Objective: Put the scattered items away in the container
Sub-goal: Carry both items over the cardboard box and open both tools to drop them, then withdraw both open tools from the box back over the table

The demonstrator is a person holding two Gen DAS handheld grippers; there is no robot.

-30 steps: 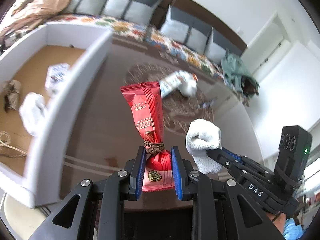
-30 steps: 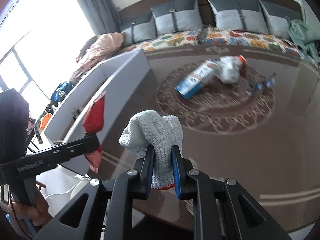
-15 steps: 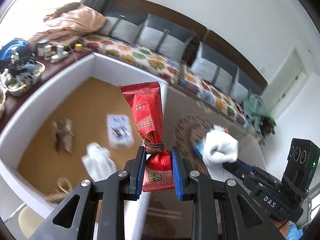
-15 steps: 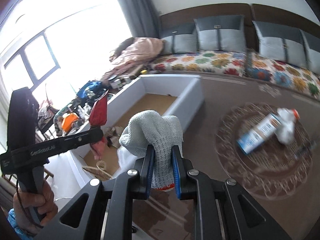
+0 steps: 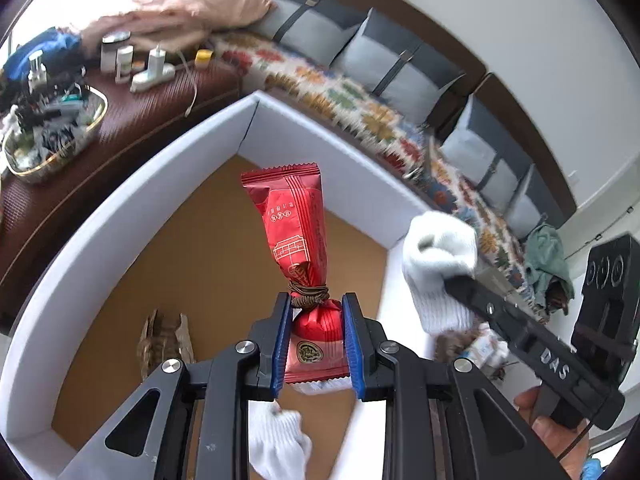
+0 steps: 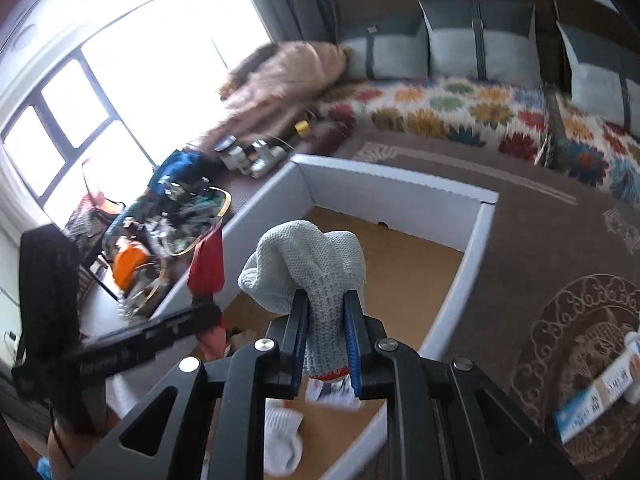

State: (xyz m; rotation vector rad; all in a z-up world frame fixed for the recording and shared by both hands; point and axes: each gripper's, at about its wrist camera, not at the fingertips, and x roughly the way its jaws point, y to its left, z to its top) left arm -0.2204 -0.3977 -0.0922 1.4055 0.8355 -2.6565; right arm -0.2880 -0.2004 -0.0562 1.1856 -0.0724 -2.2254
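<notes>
My left gripper (image 5: 316,336) is shut on a red snack packet (image 5: 296,236) and holds it upright above the white-walled cardboard box (image 5: 120,216). My right gripper (image 6: 326,340) is shut on a white knitted glove (image 6: 308,264) and holds it above the same box (image 6: 476,236). The glove also shows in the left wrist view (image 5: 438,264), at the right over the box's far wall. The red packet shows in the right wrist view (image 6: 208,264), at the left over the box wall.
Inside the box lie a white glove (image 5: 280,440), a brown crumpled item (image 5: 164,340) and a small printed packet (image 6: 328,392). A blue-and-white carton (image 6: 592,400) lies on the brown table. A cluttered tray (image 5: 48,132) and a sofa with cushions (image 6: 480,40) stand beyond.
Both grippers have swung left from over the brown table to above the box, each still holding its item. The box floor now fills the middle of both views.
</notes>
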